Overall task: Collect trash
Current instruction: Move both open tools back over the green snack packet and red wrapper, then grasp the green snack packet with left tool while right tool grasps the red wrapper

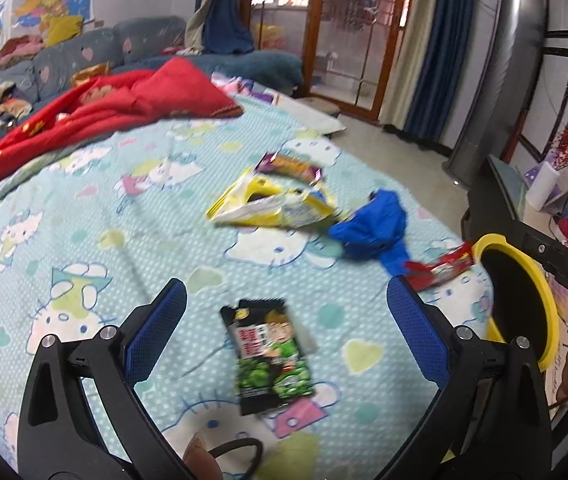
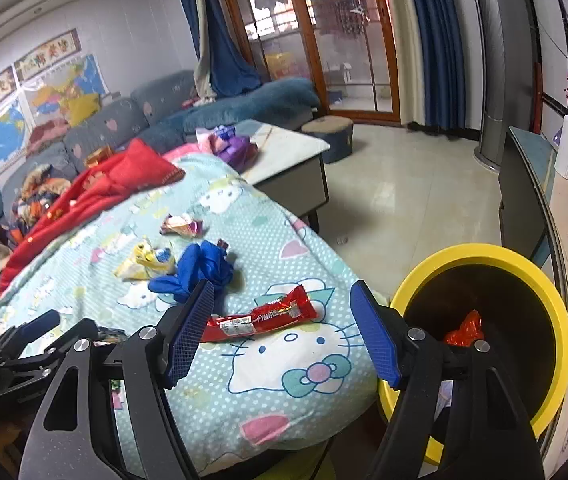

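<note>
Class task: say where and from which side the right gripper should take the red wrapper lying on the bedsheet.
Grip the red wrapper across its narrow middle, coming from above. It lies flat and long on the bedsheet, slightly diagonal, between the open fingers of the right gripper, so closing across its width probably suits best.

Soft daylight enters through the far glass doors [image 2: 336,40] and fills the room evenly, with weak shadows. The left wrist view is motion-blurred, especially the near green snack packet [image 1: 272,356]. Both views bend strongly toward the dark corners.

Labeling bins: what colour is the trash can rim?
Yellow rim, dark inside; clearest in the right wrist view.
</note>
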The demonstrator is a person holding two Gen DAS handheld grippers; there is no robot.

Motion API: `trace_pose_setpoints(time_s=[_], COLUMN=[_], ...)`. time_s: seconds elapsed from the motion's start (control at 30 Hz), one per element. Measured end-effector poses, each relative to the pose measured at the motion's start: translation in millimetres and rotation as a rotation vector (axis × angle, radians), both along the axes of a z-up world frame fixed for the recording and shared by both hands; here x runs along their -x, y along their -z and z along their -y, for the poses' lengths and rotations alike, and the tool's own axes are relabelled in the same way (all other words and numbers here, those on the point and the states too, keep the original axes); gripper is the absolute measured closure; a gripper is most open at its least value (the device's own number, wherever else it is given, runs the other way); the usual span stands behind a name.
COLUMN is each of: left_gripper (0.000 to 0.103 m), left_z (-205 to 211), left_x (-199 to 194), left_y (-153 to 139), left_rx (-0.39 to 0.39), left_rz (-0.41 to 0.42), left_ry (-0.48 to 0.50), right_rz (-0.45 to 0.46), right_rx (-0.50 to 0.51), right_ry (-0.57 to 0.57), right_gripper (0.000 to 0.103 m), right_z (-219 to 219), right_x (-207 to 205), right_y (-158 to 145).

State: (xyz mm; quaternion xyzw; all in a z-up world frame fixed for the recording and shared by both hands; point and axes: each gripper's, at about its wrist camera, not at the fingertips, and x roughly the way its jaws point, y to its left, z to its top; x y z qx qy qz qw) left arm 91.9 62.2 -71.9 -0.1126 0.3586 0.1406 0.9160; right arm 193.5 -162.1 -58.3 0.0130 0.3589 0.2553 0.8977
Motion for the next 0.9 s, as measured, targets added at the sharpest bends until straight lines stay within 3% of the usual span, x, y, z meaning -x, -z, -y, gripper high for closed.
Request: trace_pose_setpoints(time_s=[0.4, 0.63, 0.77, 0.9], left_gripper=[0.013, 0.036, 0.05, 0.063], left_z=[-22, -17, -13, -14], left_x=[3, 0, -1, 0], left_y=[29, 43, 49, 49], left_rx=[0.06, 0.099, 0.093, 0.09], left_rz=[-0.084, -0.119, -0.129, -0.126], left_ry=[-0.013, 0.025, 0.032, 0.025], right_rz=[-0.149, -0.19, -0.199, -0.2], right_rx=[0.067, 0.048, 0.039, 0.028], right_ry=[0.025, 0.018, 0.019, 0.01], right_gripper=[0.036, 0.055, 0.075, 0.079], right_z=[-28, -26, -22, -20], right_x=[-31, -32, -32, -31], right_y=[44, 57, 59, 59])
